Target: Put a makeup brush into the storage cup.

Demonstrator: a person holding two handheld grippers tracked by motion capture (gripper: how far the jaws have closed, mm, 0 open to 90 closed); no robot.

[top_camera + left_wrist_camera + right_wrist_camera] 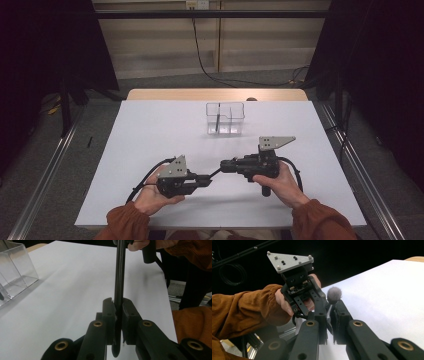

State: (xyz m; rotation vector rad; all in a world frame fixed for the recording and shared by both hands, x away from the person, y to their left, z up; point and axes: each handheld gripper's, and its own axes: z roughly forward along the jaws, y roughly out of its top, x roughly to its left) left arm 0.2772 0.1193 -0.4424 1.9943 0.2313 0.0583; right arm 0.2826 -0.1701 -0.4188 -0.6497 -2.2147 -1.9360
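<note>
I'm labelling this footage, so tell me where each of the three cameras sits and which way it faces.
High view: above the person's side, looking forward and down on the table; both forearms and both grippers show.
Left gripper view: rides the left gripper, looking along its jaws, shut on a black rod; an orange sleeve shows.
Right gripper view: rides the right gripper, facing the left hand.
Shared: high and left gripper views both show the clear box.

A clear plastic box (225,119) with compartments stands far back on the white table (150,140), one dark stick upright inside it.
</note>
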